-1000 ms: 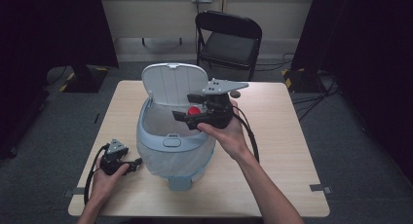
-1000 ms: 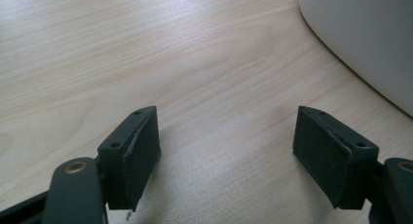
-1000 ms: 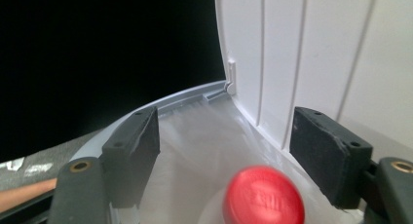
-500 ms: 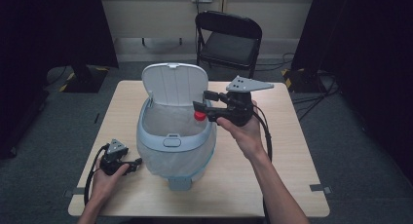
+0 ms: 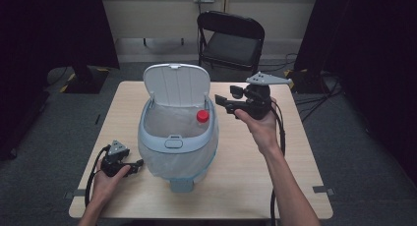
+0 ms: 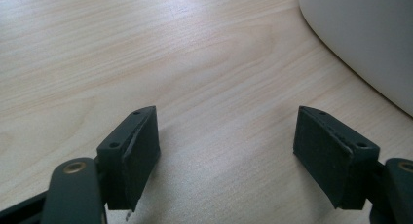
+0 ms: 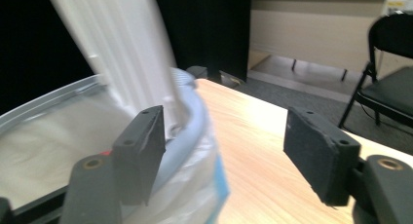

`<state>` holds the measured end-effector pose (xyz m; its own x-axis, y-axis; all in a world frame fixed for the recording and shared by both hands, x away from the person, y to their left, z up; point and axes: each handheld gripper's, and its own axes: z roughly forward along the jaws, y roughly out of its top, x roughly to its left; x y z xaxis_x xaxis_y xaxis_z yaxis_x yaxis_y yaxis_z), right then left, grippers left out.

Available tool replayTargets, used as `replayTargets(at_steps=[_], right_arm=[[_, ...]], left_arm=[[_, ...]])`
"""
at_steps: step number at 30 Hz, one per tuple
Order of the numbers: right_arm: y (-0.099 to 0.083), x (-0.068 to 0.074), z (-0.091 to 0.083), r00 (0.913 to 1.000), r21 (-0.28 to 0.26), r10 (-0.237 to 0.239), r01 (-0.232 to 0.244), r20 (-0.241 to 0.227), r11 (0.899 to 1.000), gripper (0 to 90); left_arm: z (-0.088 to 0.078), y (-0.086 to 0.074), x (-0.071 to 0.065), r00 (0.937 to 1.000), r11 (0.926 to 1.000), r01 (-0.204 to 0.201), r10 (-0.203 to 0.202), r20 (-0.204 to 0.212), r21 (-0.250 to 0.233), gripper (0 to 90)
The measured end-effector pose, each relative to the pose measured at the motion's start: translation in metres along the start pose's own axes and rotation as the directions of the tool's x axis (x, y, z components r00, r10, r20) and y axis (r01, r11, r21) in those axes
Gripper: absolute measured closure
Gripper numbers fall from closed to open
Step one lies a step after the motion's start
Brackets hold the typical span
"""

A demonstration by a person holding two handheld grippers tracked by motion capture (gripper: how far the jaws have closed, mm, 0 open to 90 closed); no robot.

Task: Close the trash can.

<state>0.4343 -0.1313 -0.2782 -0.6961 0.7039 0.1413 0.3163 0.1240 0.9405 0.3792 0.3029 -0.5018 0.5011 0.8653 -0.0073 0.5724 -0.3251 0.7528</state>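
Red-capped clear plastic bottle (image 5: 202,117) lies inside pale blue-and-white plastic bin with liner (image 5: 178,137), up against bin's right rim, white hinged lid (image 5: 177,84) standing upright. Drop looks done.

Right gripper (image 5: 222,101) beside bin, over tabletop's far right part; jaws have just been opening, nothing between them. Left gripper (image 5: 139,163) rests near front left corner of light wooden table (image 5: 246,186), jaws spread, empty.

Left to do, likely: shut lid.

No readable brand or writing anywhere.
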Motion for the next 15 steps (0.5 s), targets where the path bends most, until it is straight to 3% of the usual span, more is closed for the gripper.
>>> replayTargets(at_steps=[7,15], right_arm=[[0.011,-0.018,0.019,0.9991,0.018,0.025,-0.025,0.033,1.0,29.4],[0.02,-0.021,0.04,0.9984,0.019,0.032,-0.033,0.046,0.999,29.3]], left_arm=[[0.0,0.0,0.001,1.0,1.0,-0.006,0.006,0.003,0.002,23.5],[0.002,0.002,0.002,1.0,1.0,-0.005,0.006,-0.002,0.005,22.5]])
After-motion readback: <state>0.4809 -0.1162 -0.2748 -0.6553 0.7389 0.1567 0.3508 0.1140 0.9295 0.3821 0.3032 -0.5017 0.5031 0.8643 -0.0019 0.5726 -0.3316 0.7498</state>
